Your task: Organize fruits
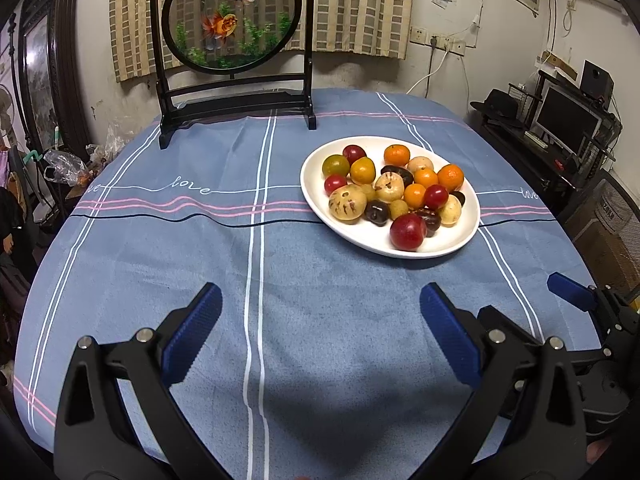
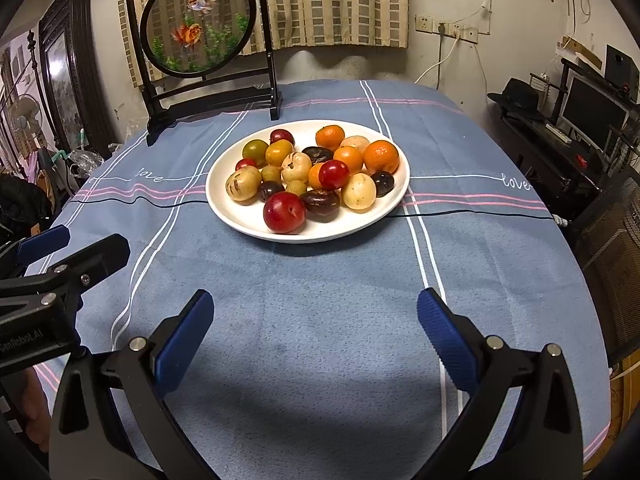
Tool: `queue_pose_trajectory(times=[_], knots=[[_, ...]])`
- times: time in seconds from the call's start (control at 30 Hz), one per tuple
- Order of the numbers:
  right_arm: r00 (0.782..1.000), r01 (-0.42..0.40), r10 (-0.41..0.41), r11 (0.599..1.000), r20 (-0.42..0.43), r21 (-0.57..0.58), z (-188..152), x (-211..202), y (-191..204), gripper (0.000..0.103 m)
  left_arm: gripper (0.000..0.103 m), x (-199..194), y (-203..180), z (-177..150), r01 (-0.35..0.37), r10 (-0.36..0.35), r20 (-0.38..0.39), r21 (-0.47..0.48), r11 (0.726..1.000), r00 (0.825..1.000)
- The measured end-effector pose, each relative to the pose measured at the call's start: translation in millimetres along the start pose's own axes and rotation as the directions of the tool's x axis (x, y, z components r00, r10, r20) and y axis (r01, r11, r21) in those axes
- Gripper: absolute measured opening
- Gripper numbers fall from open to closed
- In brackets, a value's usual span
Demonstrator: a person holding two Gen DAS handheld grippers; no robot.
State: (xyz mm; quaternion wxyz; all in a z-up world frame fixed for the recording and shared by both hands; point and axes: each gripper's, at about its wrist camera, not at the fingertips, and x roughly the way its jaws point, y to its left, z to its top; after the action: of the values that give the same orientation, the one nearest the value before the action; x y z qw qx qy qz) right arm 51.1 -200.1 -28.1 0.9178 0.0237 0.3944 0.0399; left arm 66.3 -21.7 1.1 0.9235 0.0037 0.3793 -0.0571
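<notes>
My left tongs [image 1: 320, 320] and right tongs [image 2: 316, 322] both hang spread wide and empty over the blue counter [image 2: 320, 280].

The white plate [image 2: 240, 216] of fruits [image 2: 316, 172] sits well ahead of both tongs: off to the right of my left pair, straight in front of my right pair, touching neither. A large red plum [image 2: 284, 212] lies nearest me on the plate, oranges toward the far right. A goldfish screen [image 1: 232, 16] stands behind the plate at the counter's far edge.
</notes>
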Motion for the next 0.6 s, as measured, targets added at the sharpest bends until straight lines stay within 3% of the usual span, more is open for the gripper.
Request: queue_pose_trajectory(times=[0.6], knots=[[1.0,-0.004,0.004,1.0,-0.009,-0.009,0.7,2.4,2.8,0.102,0.101,-0.4,1.0,-0.9,0.007,-0.007,-0.005,-0.005,1.0,1.0]])
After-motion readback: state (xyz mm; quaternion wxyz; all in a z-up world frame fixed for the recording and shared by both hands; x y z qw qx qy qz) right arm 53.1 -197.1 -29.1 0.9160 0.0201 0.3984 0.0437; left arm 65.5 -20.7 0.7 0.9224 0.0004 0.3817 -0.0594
